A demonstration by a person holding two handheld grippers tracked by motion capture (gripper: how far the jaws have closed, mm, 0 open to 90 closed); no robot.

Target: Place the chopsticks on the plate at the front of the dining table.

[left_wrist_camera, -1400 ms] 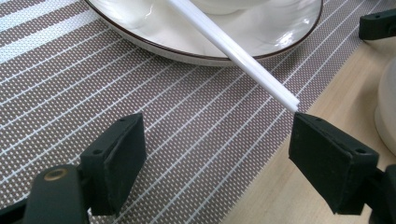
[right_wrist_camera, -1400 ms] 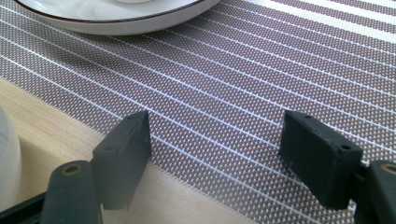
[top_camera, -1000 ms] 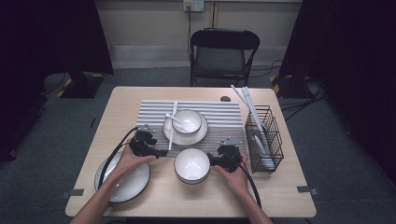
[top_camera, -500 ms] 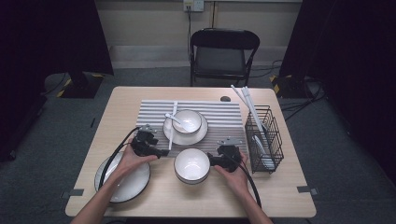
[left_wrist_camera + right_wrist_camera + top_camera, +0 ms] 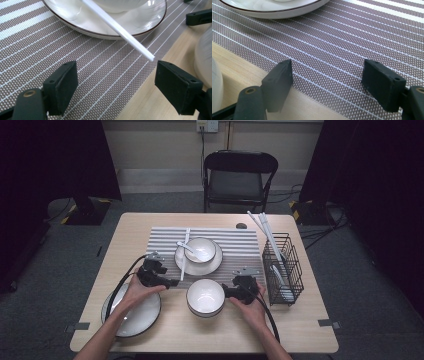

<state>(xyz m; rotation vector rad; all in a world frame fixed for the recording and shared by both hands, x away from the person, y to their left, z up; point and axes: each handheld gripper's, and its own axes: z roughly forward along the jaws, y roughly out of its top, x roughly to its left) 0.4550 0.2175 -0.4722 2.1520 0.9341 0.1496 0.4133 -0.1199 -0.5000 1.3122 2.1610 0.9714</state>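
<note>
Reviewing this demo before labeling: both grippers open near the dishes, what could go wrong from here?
1. The white chopstick leans on the plate rim, its tip just ahead of the open left gripper; a nudge could roll it off.
2. The front bowl sits between both grippers; the right gripper could knock it.

A light wooden table (image 5: 310, 325) carries a striped placemat (image 5: 235, 240) at its centre. A white bowl (image 5: 205, 297) stands on the bare wood just in front of the mat, and a dark-rimmed white plate (image 5: 145, 312) lies at the near left corner. A black wire basket (image 5: 282, 270) stands on the right side beside the mat. A small dark round spot (image 5: 241, 226) marks the tabletop behind the mat.
</note>
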